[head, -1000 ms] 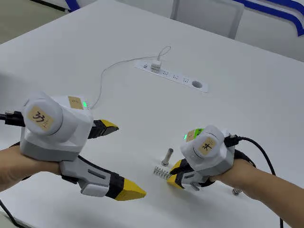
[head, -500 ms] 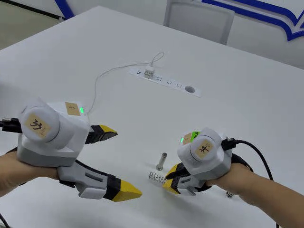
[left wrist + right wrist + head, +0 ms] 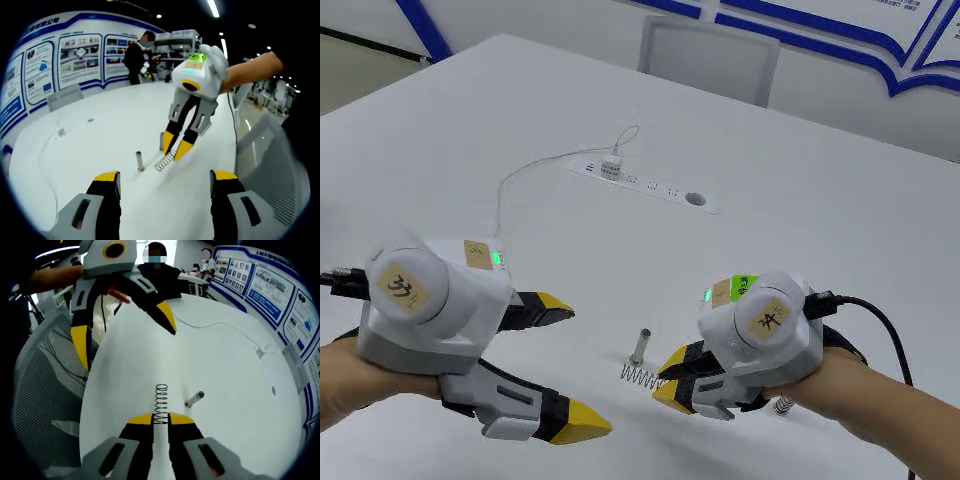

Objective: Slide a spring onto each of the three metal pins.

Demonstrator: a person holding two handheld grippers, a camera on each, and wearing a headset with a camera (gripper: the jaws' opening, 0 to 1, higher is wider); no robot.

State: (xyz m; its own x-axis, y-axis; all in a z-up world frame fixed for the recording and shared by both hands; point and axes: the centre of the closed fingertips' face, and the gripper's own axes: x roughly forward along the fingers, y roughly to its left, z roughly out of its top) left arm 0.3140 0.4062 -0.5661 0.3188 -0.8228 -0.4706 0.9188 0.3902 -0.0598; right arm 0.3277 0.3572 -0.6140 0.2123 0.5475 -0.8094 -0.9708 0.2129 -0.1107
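Little has moved since one second ago: both grippers keep almost the same places beside the pin, and only the head camera has shifted. On the left side, the white left gripper (image 3: 586, 370) with yellow tips hovers over the plain white tabletop (image 3: 770, 250); its jaws are spread wide and hold nothing. To its right, the short grey metal pin (image 3: 641, 346) stands upright on the tabletop. Just beside it, not touching, is the thin silver wire spring (image 3: 638, 374). One end of it is pinched between the clenched jaws of the white right gripper (image 3: 666, 376).
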